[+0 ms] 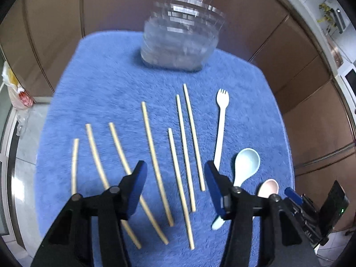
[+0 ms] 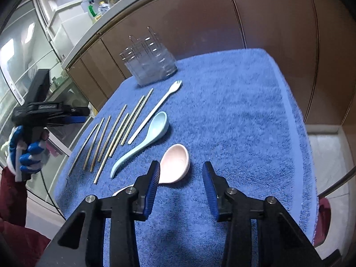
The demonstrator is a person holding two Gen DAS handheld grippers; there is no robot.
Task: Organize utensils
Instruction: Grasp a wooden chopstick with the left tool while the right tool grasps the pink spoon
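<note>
Several wooden chopsticks lie side by side on a blue towel; they also show in the right wrist view. To their right lie a white spork, a light blue spoon and a pink spoon. A clear utensil holder stands at the towel's far edge. My left gripper is open above the chopsticks' near ends. My right gripper is open just above the pink spoon.
Brown cabinet doors stand behind the towel. The left gripper, held by a gloved hand, shows at the left of the right wrist view. A counter with bottles is at upper left. The right gripper's body shows at lower right.
</note>
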